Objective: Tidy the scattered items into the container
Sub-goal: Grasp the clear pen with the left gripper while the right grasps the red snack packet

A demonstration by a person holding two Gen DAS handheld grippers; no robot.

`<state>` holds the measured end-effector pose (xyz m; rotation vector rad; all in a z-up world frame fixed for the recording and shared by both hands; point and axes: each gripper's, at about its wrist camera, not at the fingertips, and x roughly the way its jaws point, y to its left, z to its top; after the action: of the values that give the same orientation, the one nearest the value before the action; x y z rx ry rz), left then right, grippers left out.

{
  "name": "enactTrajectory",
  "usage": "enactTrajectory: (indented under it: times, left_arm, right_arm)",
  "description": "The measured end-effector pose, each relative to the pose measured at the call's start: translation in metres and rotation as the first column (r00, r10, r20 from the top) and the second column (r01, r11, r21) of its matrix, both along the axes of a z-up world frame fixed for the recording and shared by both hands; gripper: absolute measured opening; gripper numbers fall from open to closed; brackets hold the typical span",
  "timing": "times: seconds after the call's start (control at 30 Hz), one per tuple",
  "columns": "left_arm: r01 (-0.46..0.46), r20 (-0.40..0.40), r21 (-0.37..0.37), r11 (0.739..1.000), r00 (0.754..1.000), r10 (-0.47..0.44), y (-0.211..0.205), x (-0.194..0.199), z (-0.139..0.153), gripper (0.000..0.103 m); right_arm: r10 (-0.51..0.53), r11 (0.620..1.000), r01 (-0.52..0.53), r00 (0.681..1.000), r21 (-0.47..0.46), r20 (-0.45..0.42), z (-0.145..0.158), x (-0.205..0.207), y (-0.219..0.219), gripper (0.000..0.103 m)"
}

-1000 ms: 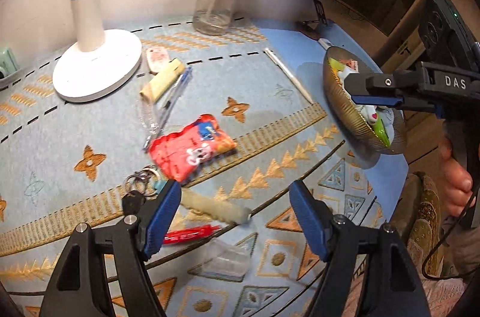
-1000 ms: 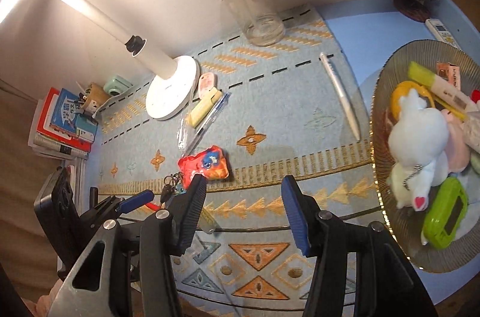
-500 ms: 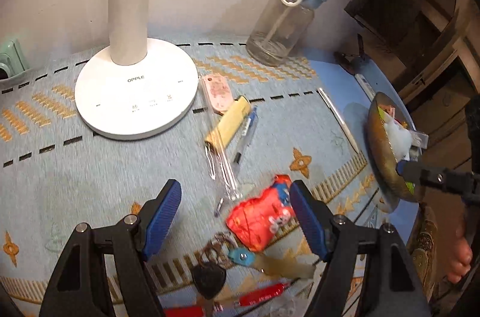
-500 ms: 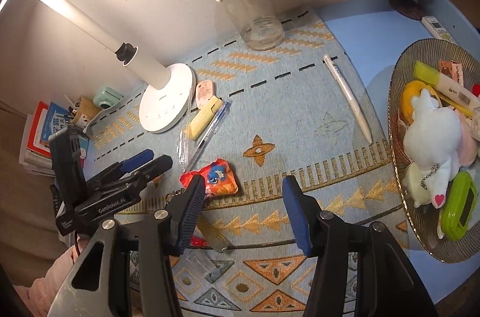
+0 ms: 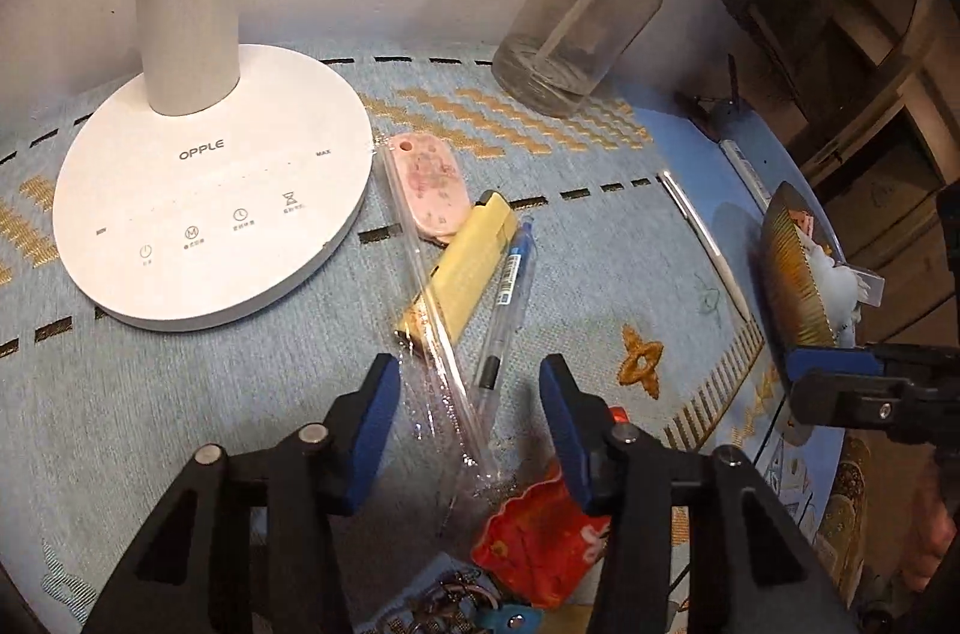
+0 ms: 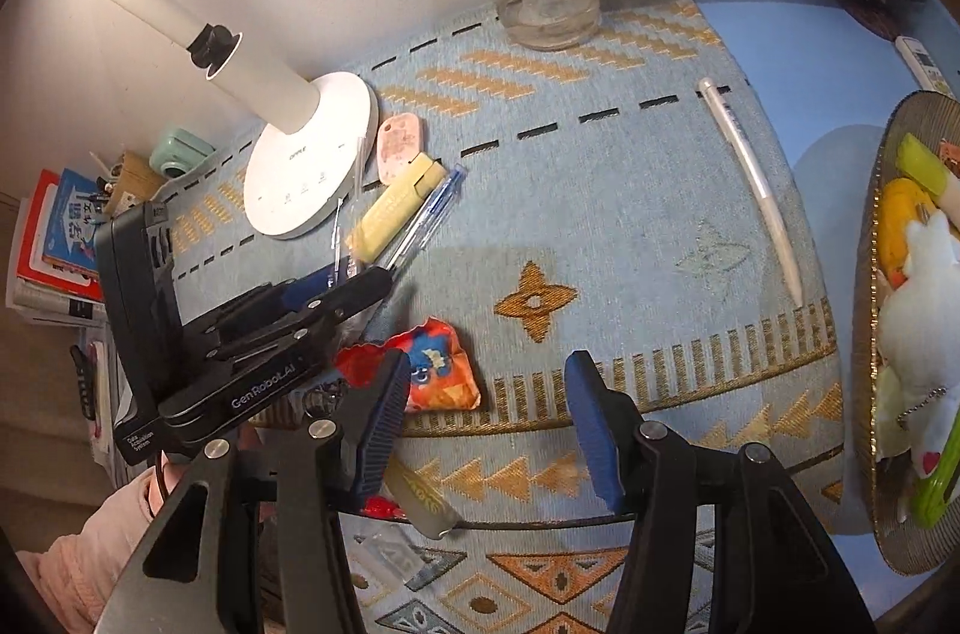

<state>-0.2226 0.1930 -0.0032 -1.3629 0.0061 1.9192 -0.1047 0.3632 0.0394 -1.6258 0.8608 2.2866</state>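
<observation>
Lamp (image 5: 210, 202) base crowds the pile. Bowl (image 6: 900, 334) far right, part full. L tool (image 5: 465, 406) just been closing, jaws straddle clear sleeve (image 5: 444, 370) and pen (image 5: 504, 310), pads not pressing yet. R tool (image 6: 486, 418) half open, empty. Risk, I judge: slick sleeve slips or drags the pen along.

Both tools tipped steeply down, jaws parted

The left tool (image 5: 465, 415) fills the bottom of its own view; its jaws have just been closing, narrowed around a clear tube without the blue pads (image 5: 375, 418) visibly pressing it. The right tool (image 6: 486, 430) sits at bottom centre of its view, jaws about half apart and holding nothing. A pink sleeve (image 6: 90, 556) shows lower left.
</observation>
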Motion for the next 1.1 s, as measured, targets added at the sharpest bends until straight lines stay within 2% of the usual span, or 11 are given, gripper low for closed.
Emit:
enactTrajectory:
  times: [0.03, 0.33, 0.43, 0.53, 0.67, 0.73, 0.87, 0.97, 1.03, 1.1]
  left_arm:
    - [0.006, 0.011, 0.002, 1.0, 1.0, -0.006, 0.0, 0.0, -0.002, 0.008]
    - [-0.035, 0.0, 0.046, 0.998, 0.999, 0.035, -0.04, 0.006, 0.017, 0.004]
    - [-0.068, -0.005, 0.045, 0.997, 0.998, 0.068, -0.061, 0.007, 0.023, 0.004]
    - [-0.1, -0.007, 0.039, 0.994, 0.995, 0.1, -0.08, 0.009, 0.025, 0.004]
    - [-0.121, 0.043, 0.065, 0.991, 0.992, 0.118, -0.092, 0.008, 0.018, 0.004]
    - [-0.096, 0.056, 0.087, 0.992, 0.994, 0.091, -0.087, 0.007, 0.018, 0.004]
    - [-0.036, 0.029, 0.089, 0.995, 0.999, 0.034, -0.065, 0.003, 0.023, 0.012]
    - [-0.009, 0.016, 0.066, 0.998, 1.0, 0.008, -0.054, -0.003, 0.024, 0.013]
    - [0.009, 0.013, 0.062, 0.998, 1.0, -0.01, -0.051, -0.004, 0.025, 0.015]
    - [0.029, 0.027, 0.052, 0.998, 0.999, -0.031, -0.048, -0.004, 0.022, 0.026]
  right_arm:
    - [0.014, 1.0, -0.014, 1.0, 0.001, 0.007, -0.002, -0.003, -0.004, 0.054]
    - [0.174, 0.983, -0.179, 0.981, 0.044, 0.088, -0.028, -0.03, -0.054, 0.055]
    - [0.199, 0.974, -0.211, 0.971, 0.086, 0.129, -0.035, -0.035, -0.065, 0.055]
    - [0.213, 0.97, -0.228, 0.965, 0.088, 0.151, -0.039, -0.036, -0.07, 0.056]
    - [0.205, 0.973, -0.219, 0.966, 0.074, 0.156, -0.044, -0.035, -0.069, 0.067]
    - [0.193, 0.976, -0.206, 0.97, 0.073, 0.149, -0.046, -0.037, -0.069, 0.073]
    - [0.188, 0.969, -0.209, 0.969, 0.128, 0.162, -0.055, -0.042, -0.074, 0.08]
    - [0.212, 0.947, -0.249, 0.959, 0.204, 0.186, -0.062, -0.044, -0.084, 0.083]
    - [0.213, 0.941, -0.251, 0.961, 0.226, 0.178, -0.062, -0.042, -0.086, 0.081]
    - [0.205, 0.948, -0.238, 0.965, 0.212, 0.163, -0.061, -0.038, -0.083, 0.074]
